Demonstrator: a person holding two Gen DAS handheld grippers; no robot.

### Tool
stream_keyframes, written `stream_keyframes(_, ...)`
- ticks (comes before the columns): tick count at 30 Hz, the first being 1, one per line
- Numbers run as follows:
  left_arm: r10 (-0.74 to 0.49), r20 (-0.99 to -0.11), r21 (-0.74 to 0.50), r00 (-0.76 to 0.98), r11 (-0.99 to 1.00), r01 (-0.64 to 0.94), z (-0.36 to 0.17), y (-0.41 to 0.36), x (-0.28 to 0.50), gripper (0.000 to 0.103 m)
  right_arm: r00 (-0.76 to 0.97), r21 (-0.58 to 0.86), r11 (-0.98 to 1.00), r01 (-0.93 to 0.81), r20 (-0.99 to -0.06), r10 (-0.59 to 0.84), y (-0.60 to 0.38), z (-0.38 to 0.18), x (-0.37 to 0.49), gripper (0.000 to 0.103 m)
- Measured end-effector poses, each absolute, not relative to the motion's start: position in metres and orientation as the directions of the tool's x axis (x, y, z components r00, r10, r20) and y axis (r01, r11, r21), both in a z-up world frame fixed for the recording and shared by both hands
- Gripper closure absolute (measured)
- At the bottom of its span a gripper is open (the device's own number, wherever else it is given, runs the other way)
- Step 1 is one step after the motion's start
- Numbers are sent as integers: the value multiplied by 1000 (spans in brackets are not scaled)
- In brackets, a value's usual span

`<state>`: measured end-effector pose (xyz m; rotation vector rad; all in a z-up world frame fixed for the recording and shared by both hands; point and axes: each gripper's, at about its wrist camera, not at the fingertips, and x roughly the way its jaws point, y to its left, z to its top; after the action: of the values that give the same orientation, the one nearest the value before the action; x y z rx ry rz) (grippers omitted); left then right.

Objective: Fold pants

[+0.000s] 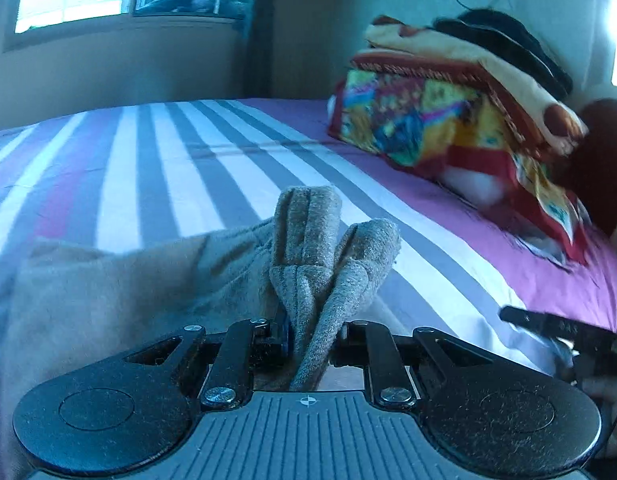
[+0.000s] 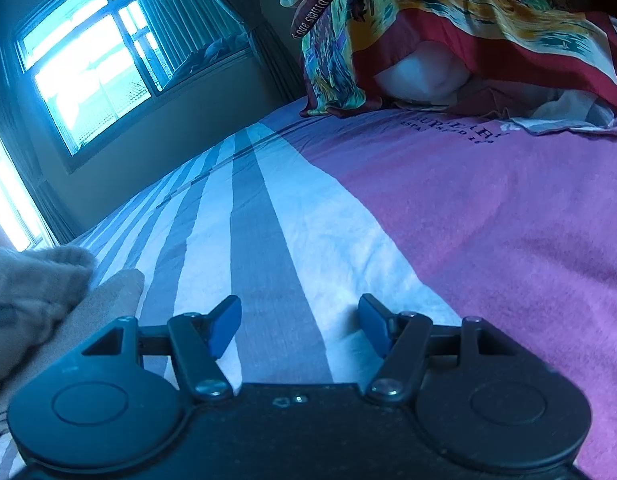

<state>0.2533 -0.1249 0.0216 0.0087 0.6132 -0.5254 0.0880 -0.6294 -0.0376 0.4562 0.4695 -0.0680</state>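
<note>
On the bed (image 1: 180, 148), in the left wrist view, we see our left hand-held gripper (image 1: 308, 344) clamped on a bunched fold of the grey-beige pants (image 1: 316, 248); the cloth rises from between the jaws in two ridges, and the rest of it spreads to the left over the striped sheet. Beyond, to the right, a pile of bright bedding (image 1: 448, 128) lies on the purple part of the bed, and the tip of the right hand-held gripper (image 1: 548, 324) shows at the right edge. In the right wrist view, our right hand-held gripper (image 2: 300, 328) hangs over a grey stripe with its blue pads (image 2: 224, 328) wide apart and nothing between them. The pants (image 2: 40, 288) lie at the left edge, beside it and apart from its pads. A window (image 2: 92, 72) lights the far wall.
</note>
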Motion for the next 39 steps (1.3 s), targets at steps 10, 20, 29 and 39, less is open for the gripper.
stream_keyframes(10, -456, -693, -23, 559, 788, 615, -17, -184, 251, 64, 890, 396, 905, 158, -453, 43, -626, -39, 91, 33)
stream_keyframes(20, -488, -539, -57, 687, 834, 548, 17, -142, 180, 29, 893, 391, 907, 157, -448, 39, -624, -38, 87, 32)
stream_keyframes(29, -264, -560, -105, 786, 963, 249, -9, 16, 110, 29, 888, 351, 923, 161, -459, 19, -617, -37, 89, 27)
stream_keyframes(39, -147, -530, -189, 835, 981, 53, -59, 66, 139, 28, 885, 293, 943, 159, -466, -4, -606, -37, 88, 26)
